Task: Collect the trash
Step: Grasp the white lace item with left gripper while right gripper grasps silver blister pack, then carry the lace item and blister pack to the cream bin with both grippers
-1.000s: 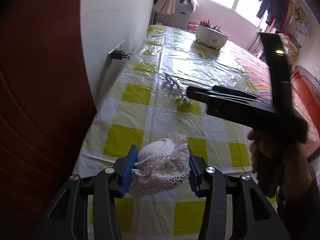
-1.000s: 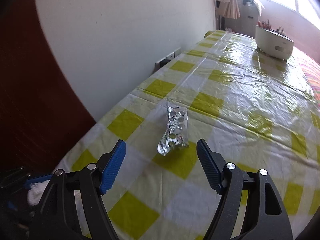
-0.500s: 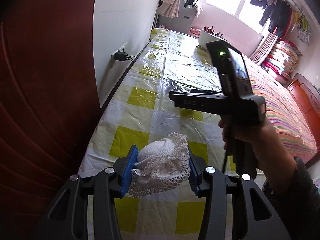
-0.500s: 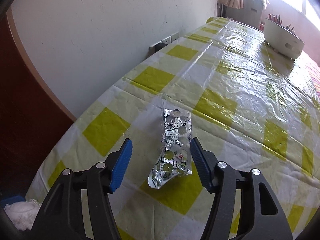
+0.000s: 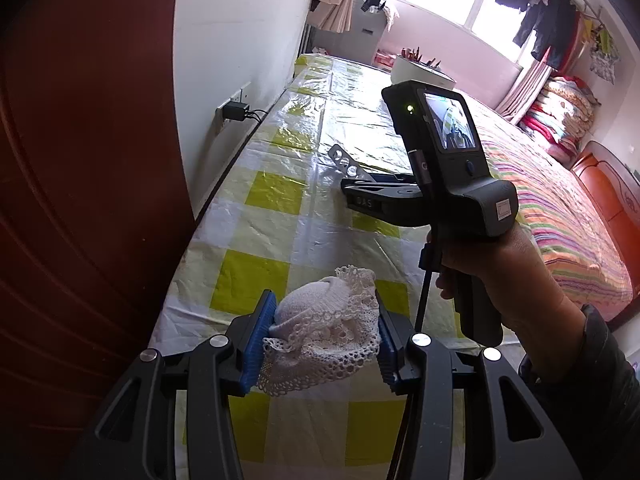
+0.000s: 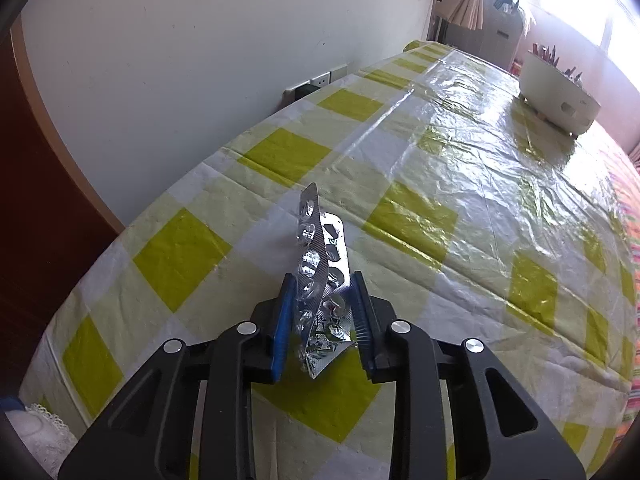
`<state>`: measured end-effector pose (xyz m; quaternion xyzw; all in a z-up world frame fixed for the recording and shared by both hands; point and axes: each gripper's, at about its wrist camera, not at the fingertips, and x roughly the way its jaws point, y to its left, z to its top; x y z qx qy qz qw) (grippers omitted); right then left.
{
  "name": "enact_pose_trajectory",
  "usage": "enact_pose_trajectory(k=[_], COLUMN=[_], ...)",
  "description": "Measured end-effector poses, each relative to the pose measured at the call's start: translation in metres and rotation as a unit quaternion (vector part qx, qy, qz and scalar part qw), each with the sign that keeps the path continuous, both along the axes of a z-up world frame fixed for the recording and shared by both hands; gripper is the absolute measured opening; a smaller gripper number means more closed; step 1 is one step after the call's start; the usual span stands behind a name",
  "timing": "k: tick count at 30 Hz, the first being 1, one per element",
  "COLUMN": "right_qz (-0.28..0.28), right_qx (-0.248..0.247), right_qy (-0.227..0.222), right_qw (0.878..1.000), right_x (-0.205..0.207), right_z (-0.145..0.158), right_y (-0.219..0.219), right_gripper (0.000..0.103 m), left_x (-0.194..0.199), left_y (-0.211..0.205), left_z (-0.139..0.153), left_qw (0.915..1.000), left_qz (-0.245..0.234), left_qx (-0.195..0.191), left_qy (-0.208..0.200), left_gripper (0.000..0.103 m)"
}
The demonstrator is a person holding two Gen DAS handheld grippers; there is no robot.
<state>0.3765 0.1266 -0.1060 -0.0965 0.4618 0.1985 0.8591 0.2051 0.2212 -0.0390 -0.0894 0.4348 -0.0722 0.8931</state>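
1. Your right tongs (image 6: pixel 323 312) are pinching the blister pack (image 6: pixel 320 276), a spent silver pill strip, between the blue pads (image 6: pixel 285 320). The strip is folded along its length by the squeeze, so it stands on edge rather than lying flat.

2. Its long axis runs straight out along the tongs, away from you. The far end points forward and slightly up; the crumpled near end sits back between the pads. From the left wrist view, that free end pokes out past the tong tips, close over the desk (image 5: pixel 280 248).

3. Your left tongs (image 5: pixel 320 340) are clamped on the lace cloth (image 5: pixel 328 324), a bunched white bundle that fills the gap between the pads and hangs over the near end of the desk.

4. The right tongs are ahead of the left ones and to their right, so both loads are well apart.

5. No bin shows in either view, so you cannot tell which way the drop-off lies.

6. My judgement: carry the strip with its long axis kept in line with the tongs; the grip is only on its near end, and a sideways swing could lever it loose.
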Motion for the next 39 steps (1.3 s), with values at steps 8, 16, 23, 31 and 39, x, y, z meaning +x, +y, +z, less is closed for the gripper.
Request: enact_pose_trajectory(k=[8,16,23,31,39], right_qz=[-0.005,-0.002,-0.012,-0.052,-0.110], right_qx=[0.016,0.053,0.075,0.109,0.133], right_qy=[-0.033,-0.050,-0.068,-0.068,-0.086], right_qw=[0.999,0.997,0.995,0.990,0.981], right_x=[-0.024,-0.068,-0.127,-0.177,-0.222], right_z=[0.014,0.028,0.049,0.058,0.064], right_y=[-0.015,-0.042,-0.090,-0.160,-0.223], right_gripper=[0.017,0.017,0.017,0.017,0.017], left_x=[0.002,0.001,-0.001,-0.002,-0.002], left_y=[-0.005,-0.018,-0.038,-0.071,-0.105], left_z=[-0.001,0.002,0.009,0.014,0.015], left_qw=[1.0000,0.9997,0.9990,0.9968,0.9935], left_qz=[-0.007,-0.020,-0.041,-0.077,-0.111], left_qx=[0.004,0.009,0.010,0.003,-0.005], left_qy=[0.000,-0.005,-0.013,-0.022,-0.024], left_gripper=[0.044,0.044,0.044,0.044,0.044])
